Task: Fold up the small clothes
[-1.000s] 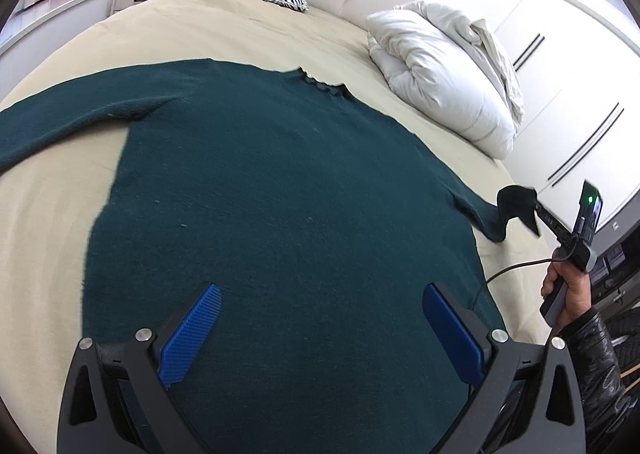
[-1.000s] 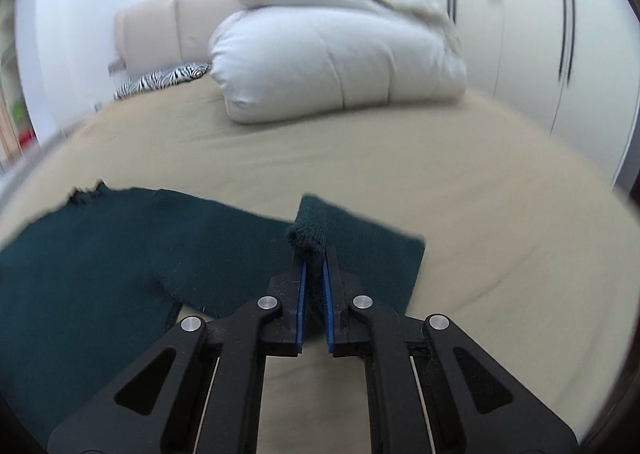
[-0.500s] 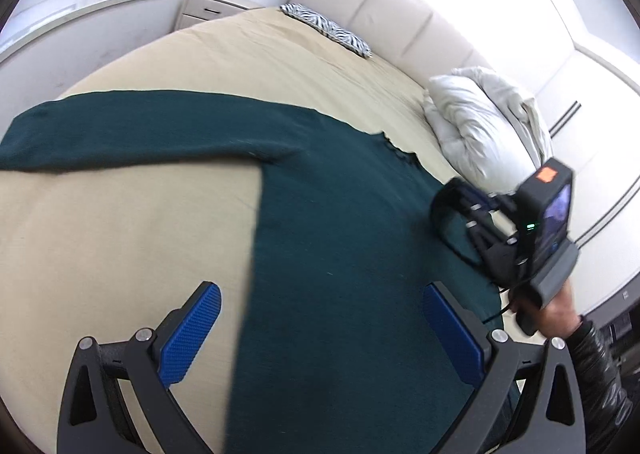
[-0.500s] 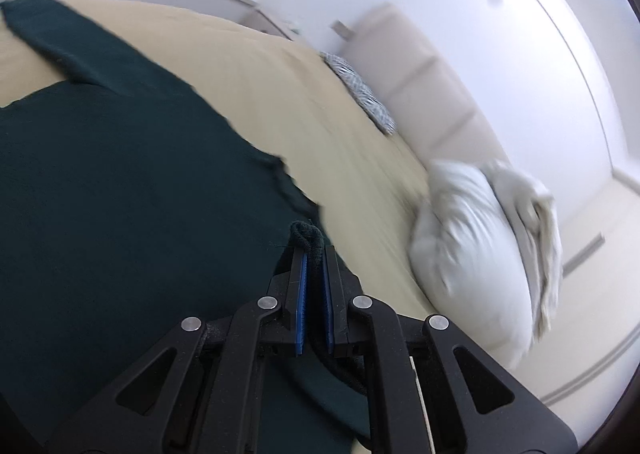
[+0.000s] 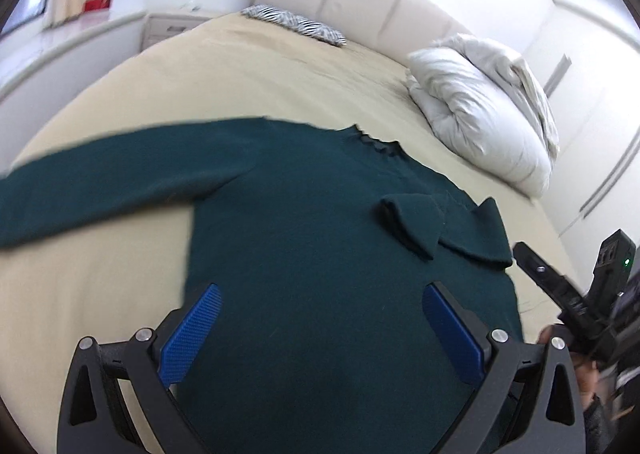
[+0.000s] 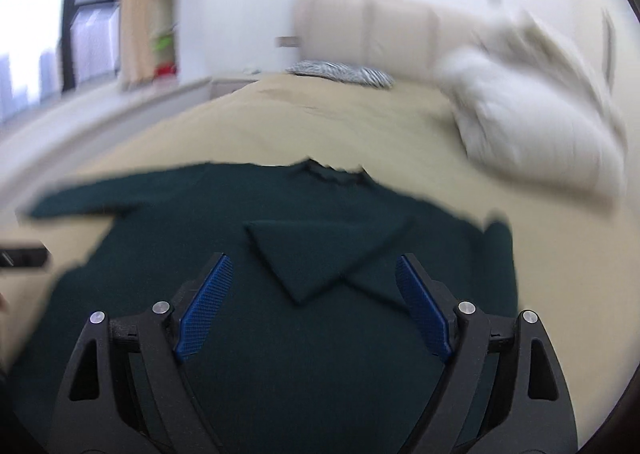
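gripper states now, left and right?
Left gripper: open, empty, above the sweater.
Right gripper: jaws have just opened, nothing between them, folded sleeve released.

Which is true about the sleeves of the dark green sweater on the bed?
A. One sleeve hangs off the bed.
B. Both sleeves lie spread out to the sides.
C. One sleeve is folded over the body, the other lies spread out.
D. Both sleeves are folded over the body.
C: on the sweater, one sleeve lies folded across the body, while the other sleeve stretches out flat on the bed.
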Tool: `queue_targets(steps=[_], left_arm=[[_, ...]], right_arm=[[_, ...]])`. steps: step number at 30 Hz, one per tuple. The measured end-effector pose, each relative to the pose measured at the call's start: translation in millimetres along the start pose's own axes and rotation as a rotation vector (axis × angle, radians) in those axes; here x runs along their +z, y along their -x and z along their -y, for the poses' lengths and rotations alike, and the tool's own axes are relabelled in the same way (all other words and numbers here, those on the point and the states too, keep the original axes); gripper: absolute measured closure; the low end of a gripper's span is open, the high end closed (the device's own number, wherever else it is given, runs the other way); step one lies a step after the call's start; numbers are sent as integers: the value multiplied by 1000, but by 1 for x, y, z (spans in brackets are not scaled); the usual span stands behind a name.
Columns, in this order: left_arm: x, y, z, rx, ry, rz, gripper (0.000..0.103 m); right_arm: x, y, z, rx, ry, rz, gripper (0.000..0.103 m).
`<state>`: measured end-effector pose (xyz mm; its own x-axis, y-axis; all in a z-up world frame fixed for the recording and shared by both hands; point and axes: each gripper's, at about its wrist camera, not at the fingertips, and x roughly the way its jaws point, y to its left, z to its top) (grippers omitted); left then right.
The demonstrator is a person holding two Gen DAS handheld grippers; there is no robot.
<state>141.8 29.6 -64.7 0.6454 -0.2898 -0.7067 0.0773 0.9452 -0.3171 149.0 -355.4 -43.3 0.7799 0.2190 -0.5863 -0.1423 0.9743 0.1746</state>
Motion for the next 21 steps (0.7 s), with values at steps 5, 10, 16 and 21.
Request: queue_targets(steps=[5, 10, 16, 21], left_arm=[[20, -57, 84, 113, -383, 28, 0], [13, -99, 133, 179, -682, 40, 6], [-18, -142, 179, 338, -1044, 94, 6], [-38, -165, 186, 423, -1211, 137, 4]], right_arm=[[-35, -7, 114, 151, -482, -58, 19], [-85, -14, 141, 204, -613, -74, 19], [-93, -25, 134, 243, -625, -31, 19], [-87, -28, 129, 246, -617, -33, 19]])
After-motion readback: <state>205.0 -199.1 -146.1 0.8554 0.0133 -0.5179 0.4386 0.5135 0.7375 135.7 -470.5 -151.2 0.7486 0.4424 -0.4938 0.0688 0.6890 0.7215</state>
